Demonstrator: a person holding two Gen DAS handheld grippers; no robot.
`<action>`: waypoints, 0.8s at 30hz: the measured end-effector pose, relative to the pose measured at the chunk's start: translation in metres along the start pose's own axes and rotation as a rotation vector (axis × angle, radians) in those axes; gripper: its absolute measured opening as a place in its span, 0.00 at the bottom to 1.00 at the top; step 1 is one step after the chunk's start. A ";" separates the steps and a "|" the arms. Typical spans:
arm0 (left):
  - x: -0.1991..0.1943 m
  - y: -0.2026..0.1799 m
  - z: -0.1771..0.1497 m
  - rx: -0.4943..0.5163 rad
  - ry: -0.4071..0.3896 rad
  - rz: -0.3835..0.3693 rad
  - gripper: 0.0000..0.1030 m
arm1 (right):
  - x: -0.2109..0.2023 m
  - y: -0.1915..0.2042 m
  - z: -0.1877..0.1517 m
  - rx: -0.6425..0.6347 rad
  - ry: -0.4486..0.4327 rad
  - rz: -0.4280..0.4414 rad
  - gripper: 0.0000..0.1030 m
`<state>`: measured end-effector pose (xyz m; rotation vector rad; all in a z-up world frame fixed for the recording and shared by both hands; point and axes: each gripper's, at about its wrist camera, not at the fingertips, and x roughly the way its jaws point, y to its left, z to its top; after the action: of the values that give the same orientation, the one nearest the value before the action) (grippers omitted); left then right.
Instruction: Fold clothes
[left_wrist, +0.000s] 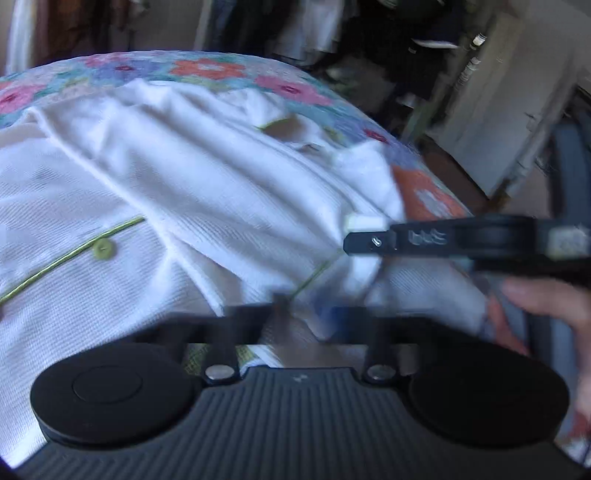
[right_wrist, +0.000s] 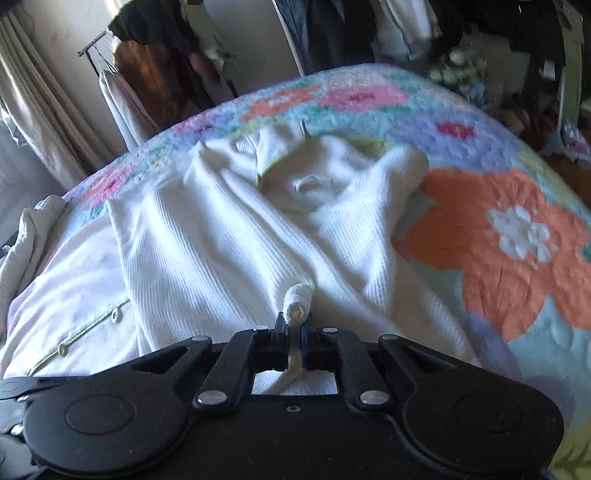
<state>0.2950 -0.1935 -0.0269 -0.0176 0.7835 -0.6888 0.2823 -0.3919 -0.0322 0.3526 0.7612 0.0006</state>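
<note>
A white waffle-knit shirt with green piping and green buttons (right_wrist: 221, 236) is lying rumpled and spread over a quilted bedspread patterned with orange, pink and lilac flowers (right_wrist: 509, 236), its collar end bunching toward the far side and its buttoned placket (left_wrist: 74, 254) running along the near left. The right gripper (right_wrist: 295, 325), black with two round housings, is sitting low over the near hem, its jaws drawn together and pinching a thin fold of the white cloth; a strip of that fabric is passing back between them and a taped white fingertip (right_wrist: 297, 301) is sticking out just beyond. In the left wrist view this same tool is reaching in from the right edge, its white tip resting on the shirt's right border, with a person's hand (left_wrist: 554, 306) wrapping around its body. The left gripper (left_wrist: 284, 310) is showing blurred at the bottom of its own view; its jaws are standing closed against each other at the near hem of the shirt, where green piping meets them, though the blur is hiding whether cloth is caught between. Hanging garments on a rail (right_wrist: 147, 48) are filling the background beyond the bed.
</note>
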 end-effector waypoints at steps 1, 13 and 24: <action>-0.011 -0.003 0.002 0.016 -0.051 -0.002 0.05 | -0.009 0.002 0.003 -0.001 -0.037 0.021 0.07; -0.028 0.004 -0.002 -0.183 0.037 -0.180 0.05 | -0.076 0.021 -0.011 -0.109 -0.102 -0.121 0.07; -0.028 0.034 -0.022 -0.266 0.177 0.002 0.24 | -0.034 -0.011 -0.021 -0.033 0.104 -0.184 0.12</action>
<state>0.2856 -0.1460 -0.0333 -0.1996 1.0411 -0.5859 0.2424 -0.3996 -0.0270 0.2518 0.8938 -0.1427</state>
